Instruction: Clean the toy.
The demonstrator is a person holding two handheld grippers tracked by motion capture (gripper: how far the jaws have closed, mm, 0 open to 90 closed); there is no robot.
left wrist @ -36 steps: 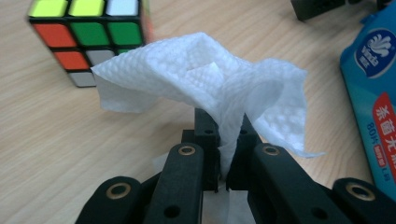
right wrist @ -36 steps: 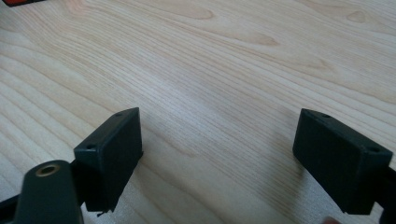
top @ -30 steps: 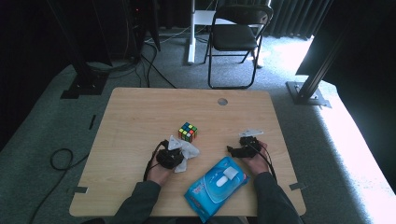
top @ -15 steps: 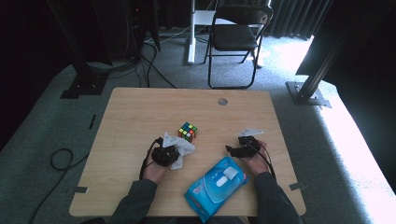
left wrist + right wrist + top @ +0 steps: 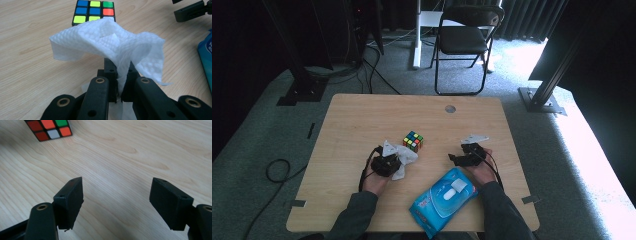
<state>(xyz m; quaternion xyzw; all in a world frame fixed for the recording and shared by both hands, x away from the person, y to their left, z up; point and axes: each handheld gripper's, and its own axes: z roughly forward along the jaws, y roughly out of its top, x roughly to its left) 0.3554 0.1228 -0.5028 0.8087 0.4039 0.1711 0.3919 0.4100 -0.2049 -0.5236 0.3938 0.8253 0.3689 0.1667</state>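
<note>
Left gripper [image 5: 119, 93] pinching a white wipe [image 5: 110, 42], wipe billowing above the jaws, cube [image 5: 93, 11] sitting just behind it on the table [image 5: 30, 62], right gripper [image 5: 192, 11] showing top right.

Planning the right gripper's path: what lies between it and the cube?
Bare table between the right gripper and the cube, as the right gripper view shows.

Light wood-grain tabletop [image 5: 362, 125], round cable hole [image 5: 450, 108] near far edge. Lying on it: Rubik's cube [image 5: 412, 141] mid-table; blue wet-wipes pack [image 5: 443, 201] at near edge, lid upward.
</note>
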